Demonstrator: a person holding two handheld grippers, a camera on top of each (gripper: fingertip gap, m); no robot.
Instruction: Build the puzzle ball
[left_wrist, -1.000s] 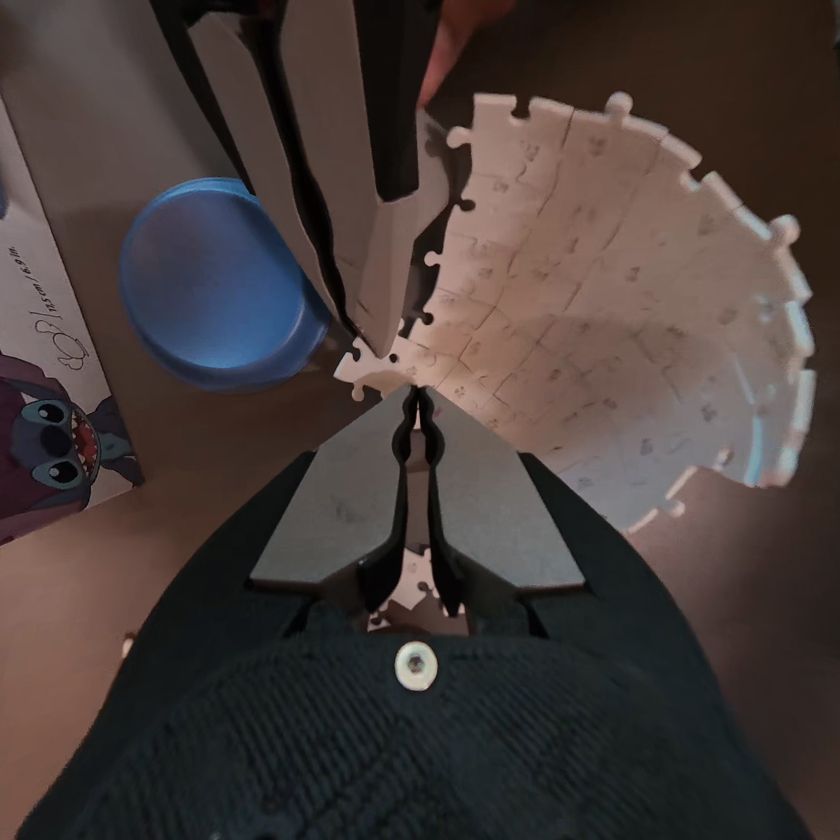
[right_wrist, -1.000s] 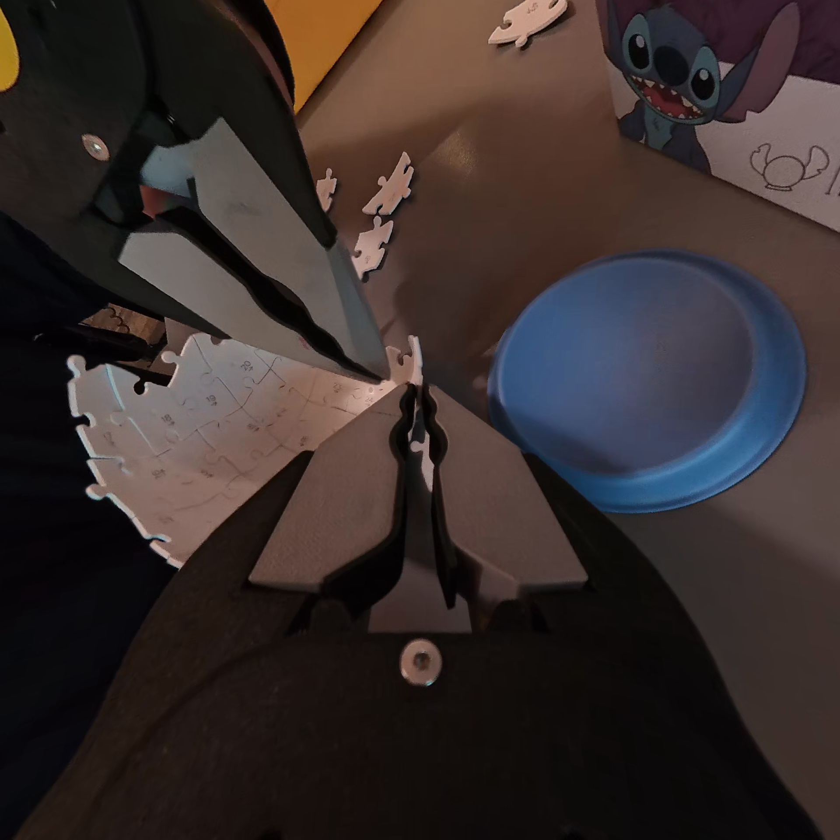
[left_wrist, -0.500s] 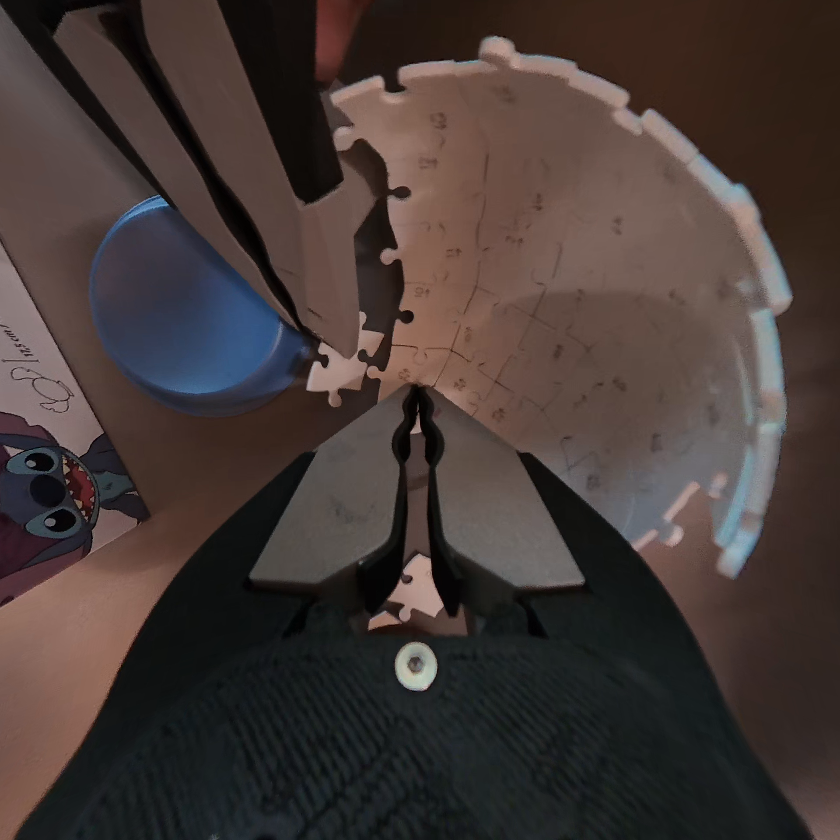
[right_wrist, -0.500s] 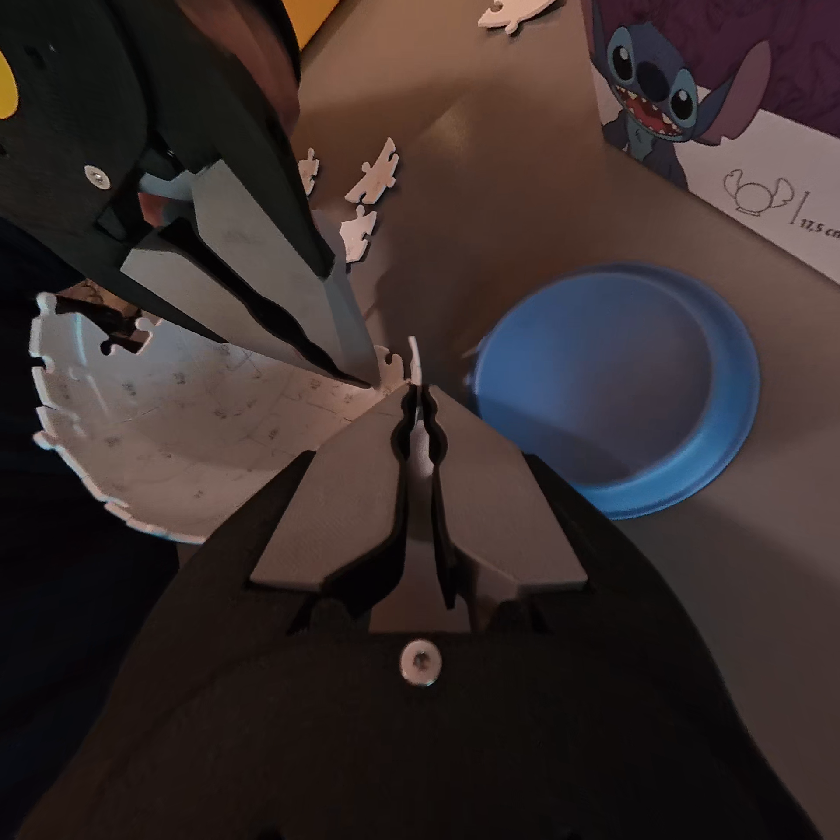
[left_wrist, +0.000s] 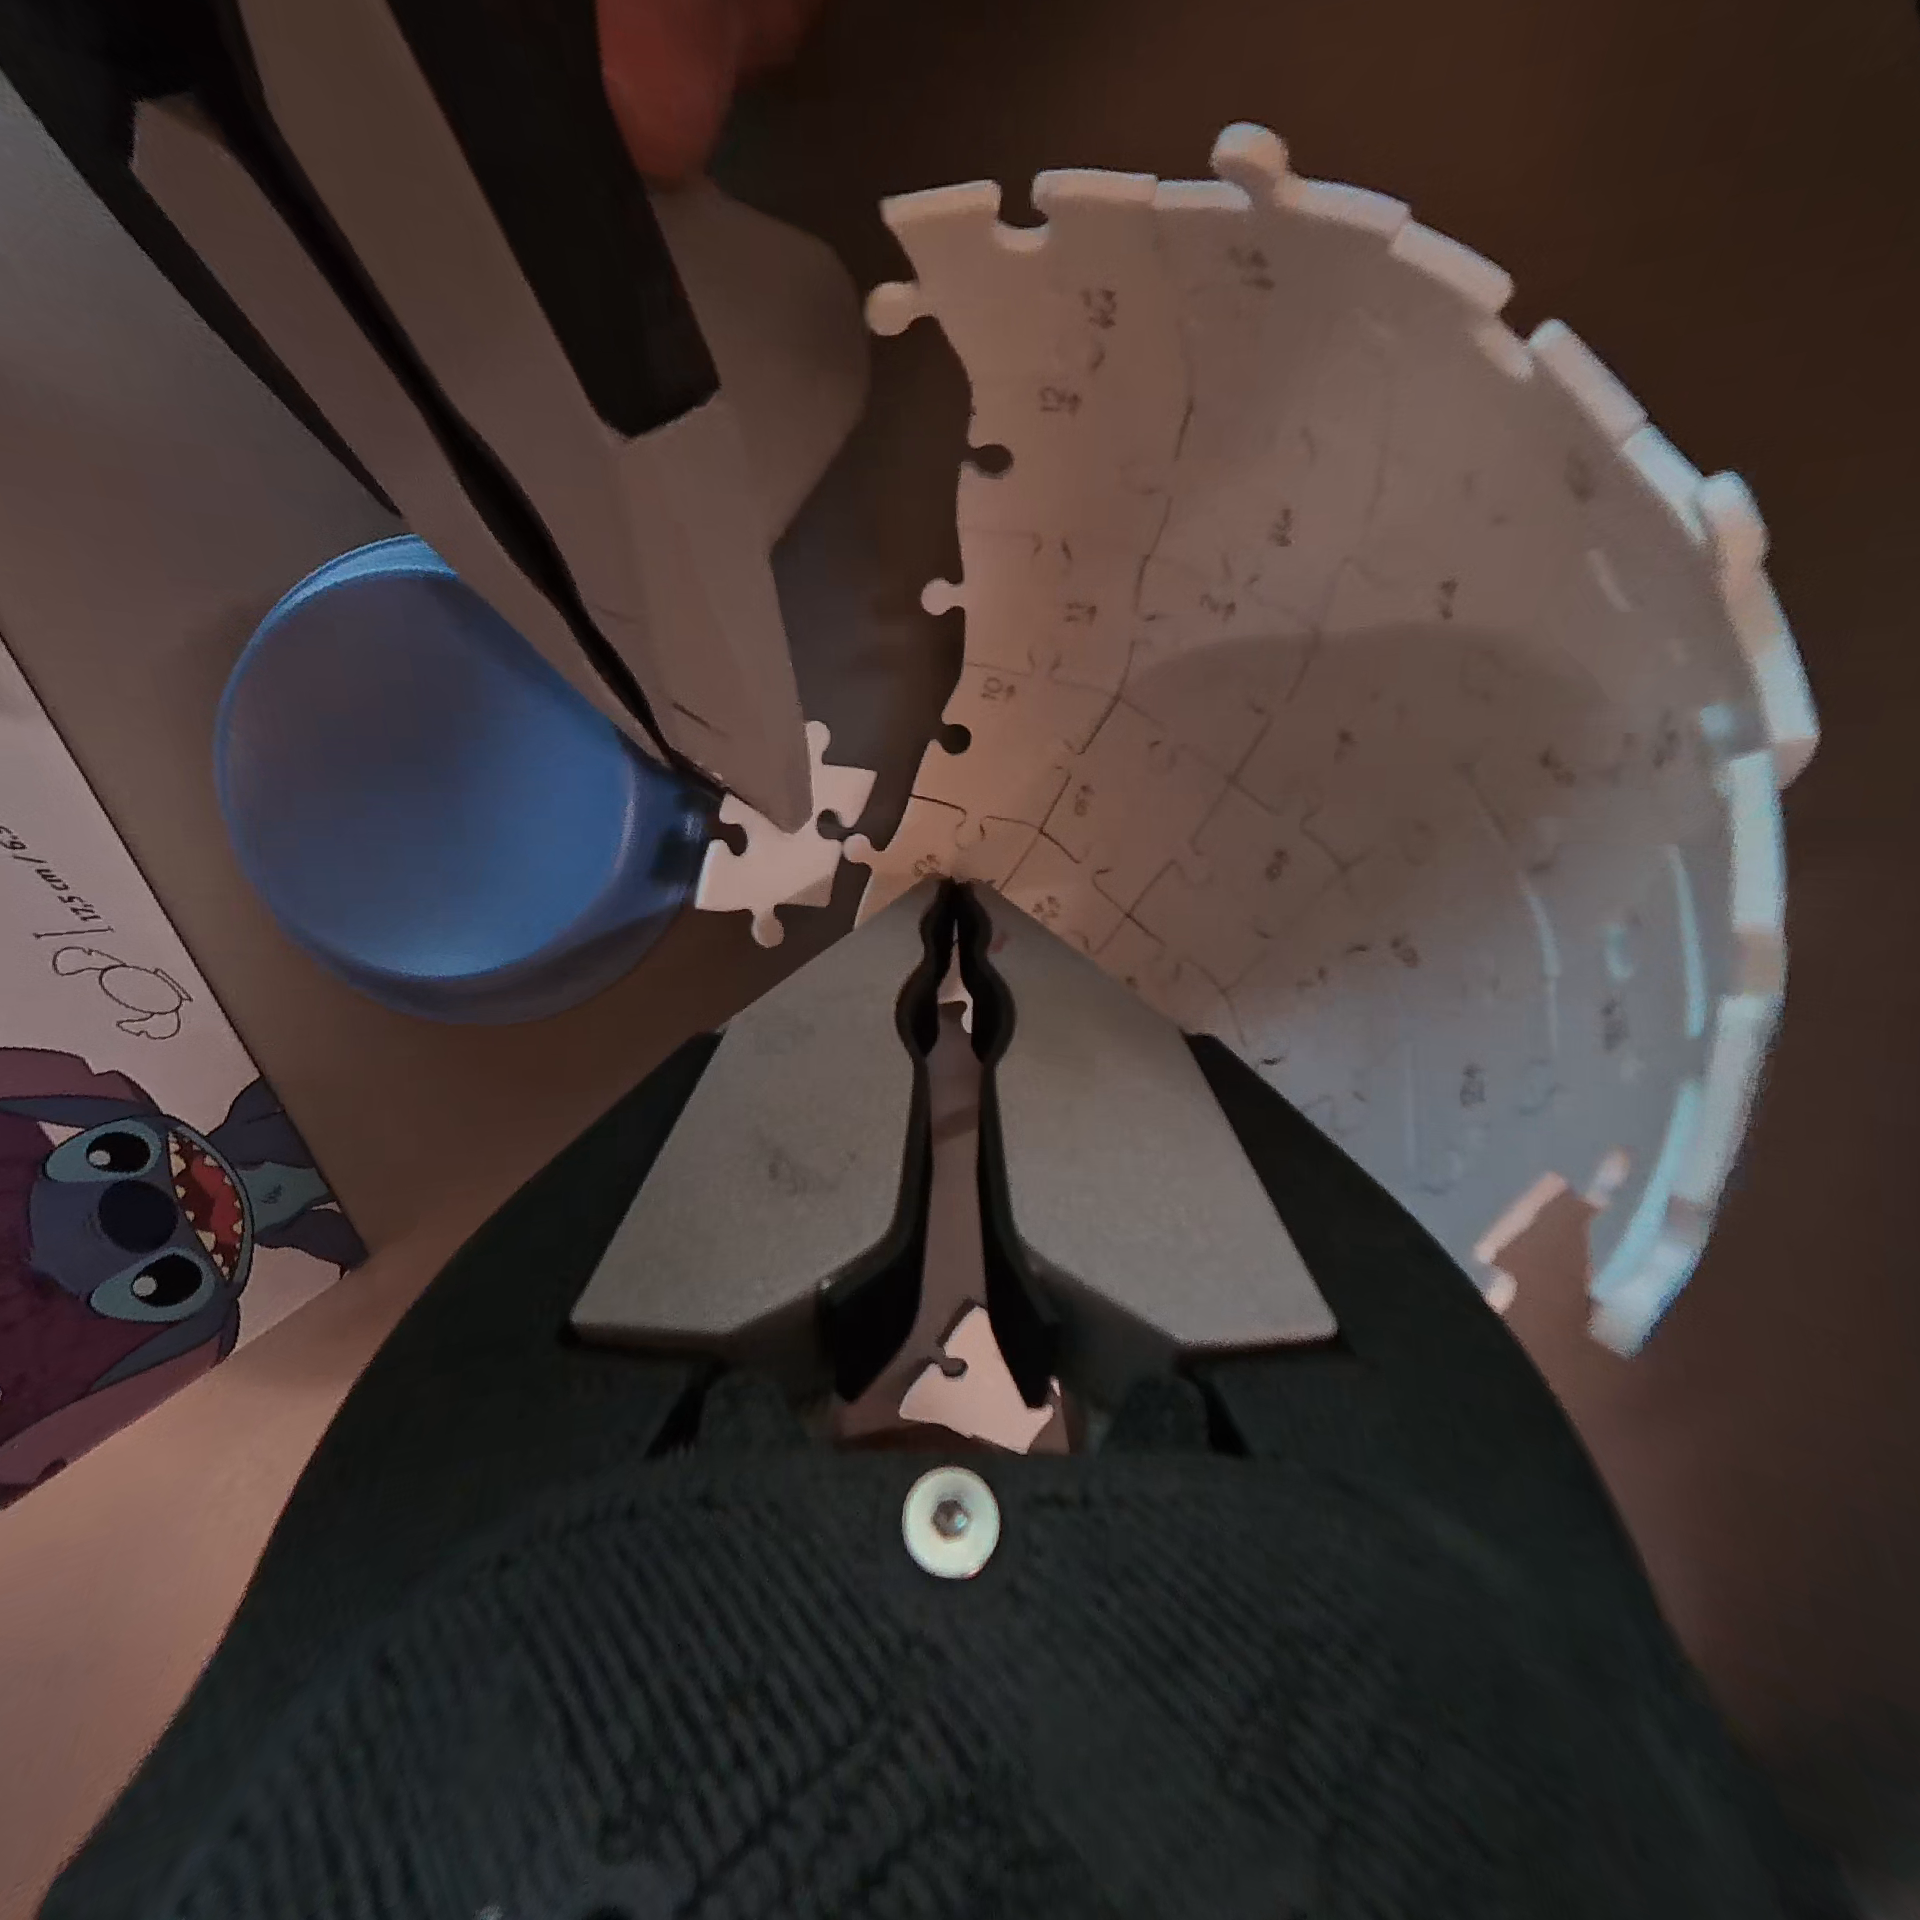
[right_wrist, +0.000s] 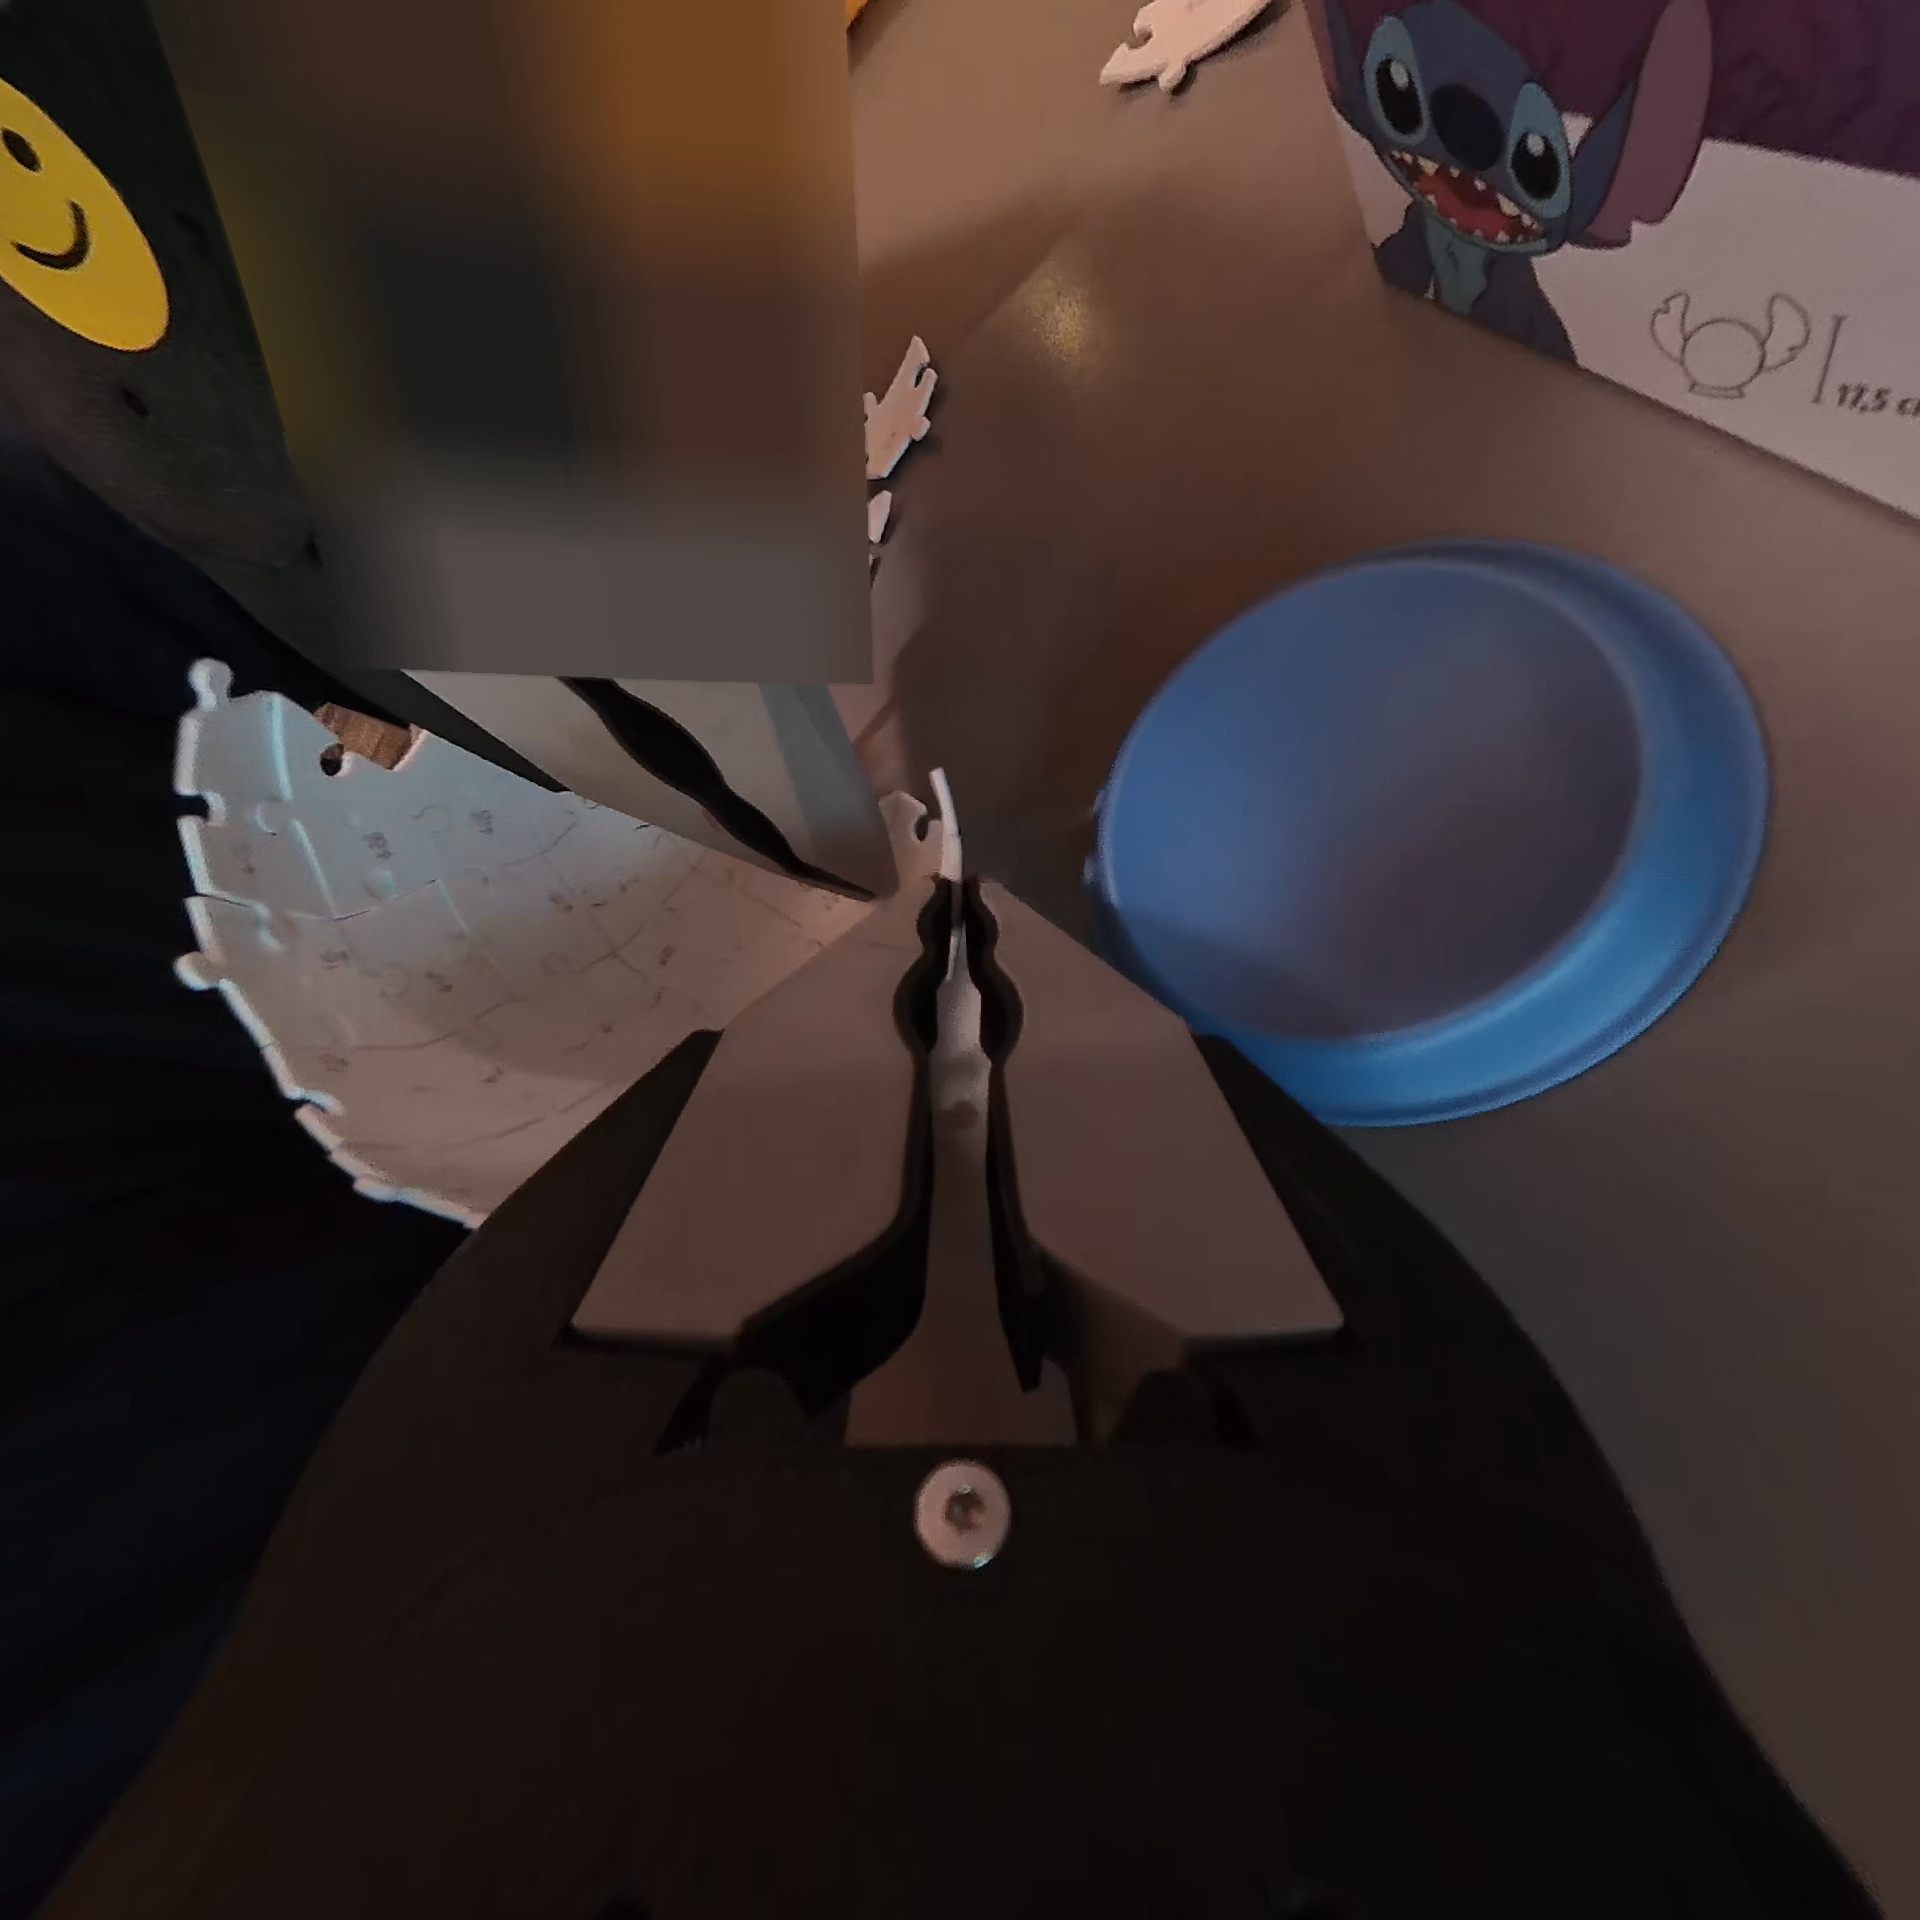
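White puzzle shell (left_wrist: 1403, 727) pinched in left claw (left_wrist: 951, 894); right claw (right_wrist: 954, 894) clamps one loose piece (left_wrist: 790, 847).

A dull brown desk (right_wrist: 1558, 1351) carries a round blue dish (right_wrist: 1434, 831), a flat printed box (right_wrist: 1714, 260) with a cartoon creature beyond it, and loose white puzzle pieces (right_wrist: 899, 416) farther off to the left.
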